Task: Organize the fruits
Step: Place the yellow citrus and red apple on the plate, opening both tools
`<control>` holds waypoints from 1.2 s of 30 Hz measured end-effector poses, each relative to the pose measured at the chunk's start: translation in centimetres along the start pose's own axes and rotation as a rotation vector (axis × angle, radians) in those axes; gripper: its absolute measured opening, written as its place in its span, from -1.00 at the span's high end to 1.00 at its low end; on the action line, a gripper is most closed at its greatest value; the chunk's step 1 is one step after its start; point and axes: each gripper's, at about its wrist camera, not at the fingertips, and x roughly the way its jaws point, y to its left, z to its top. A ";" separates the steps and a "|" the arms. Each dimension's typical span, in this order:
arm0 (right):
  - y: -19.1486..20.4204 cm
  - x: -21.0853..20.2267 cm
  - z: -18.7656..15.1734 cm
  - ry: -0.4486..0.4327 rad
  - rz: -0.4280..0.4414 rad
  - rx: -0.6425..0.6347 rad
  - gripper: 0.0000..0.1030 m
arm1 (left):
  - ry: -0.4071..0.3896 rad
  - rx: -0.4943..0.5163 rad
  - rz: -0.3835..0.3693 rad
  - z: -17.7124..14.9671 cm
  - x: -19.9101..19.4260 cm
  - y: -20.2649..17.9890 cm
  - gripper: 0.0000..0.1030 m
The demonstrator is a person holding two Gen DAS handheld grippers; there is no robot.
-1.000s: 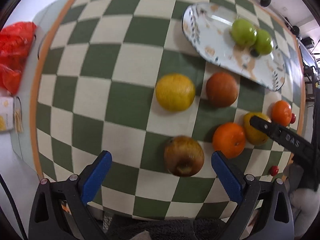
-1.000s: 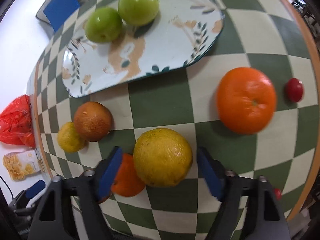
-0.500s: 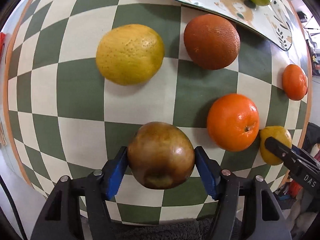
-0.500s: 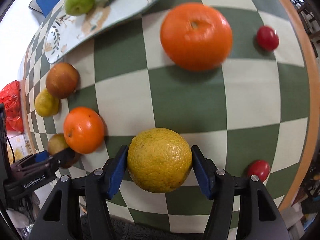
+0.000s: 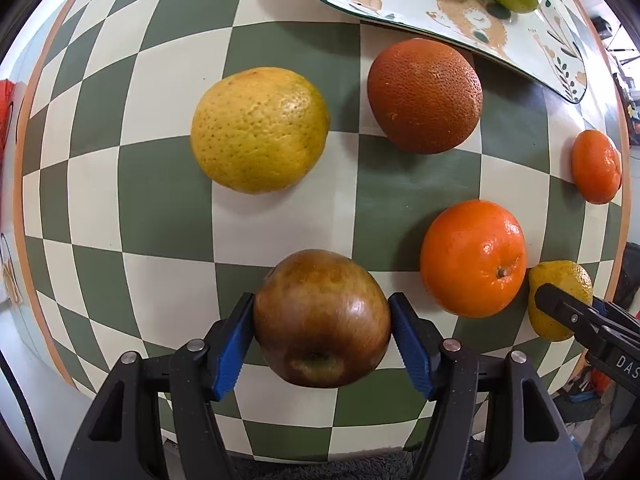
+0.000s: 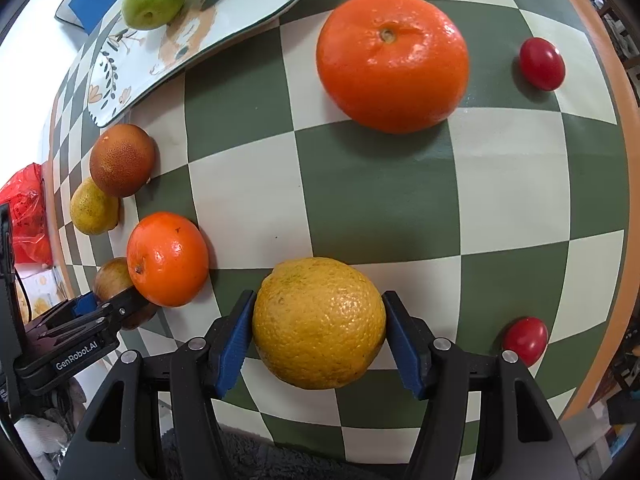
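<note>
Left gripper (image 5: 322,334) fingers clamped on load; right gripper (image 6: 319,334) likewise.

green-and-cream checked tablecloth (image 5: 168,216), brown apple (image 5: 322,320), blue fingers (image 5: 230,354)

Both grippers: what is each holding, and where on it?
Left gripper pinches the brown apple across its sides; right gripper pinches a yellow orange likewise.

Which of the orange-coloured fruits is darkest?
The brownish-red orange beside the plate, left wrist view. The other two oranges on the cloth are bright and glossy.
</note>
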 end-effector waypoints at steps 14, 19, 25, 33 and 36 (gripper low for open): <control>1.6 -10.1 6.0 -0.205 0.130 0.009 -0.25 | -0.197 -0.004 -0.160 4.6 -12.6 1.0 -0.24; 3.6 -10.5 13.1 -0.249 0.044 -0.022 -0.25 | -0.207 0.010 -0.118 13.5 -13.8 0.9 -0.24; 5.1 -7.5 17.4 -0.188 -0.063 -0.079 -0.25 | -0.123 0.015 -0.050 21.4 -9.9 1.0 -0.24; 5.1 -5.1 18.0 -0.140 -0.086 -0.093 -0.25 | -0.027 0.033 -0.048 24.9 -7.2 0.7 -0.25; 4.8 -5.1 18.2 -0.148 -0.073 -0.080 -0.26 | -0.008 0.033 -0.060 25.3 -6.5 0.5 -0.26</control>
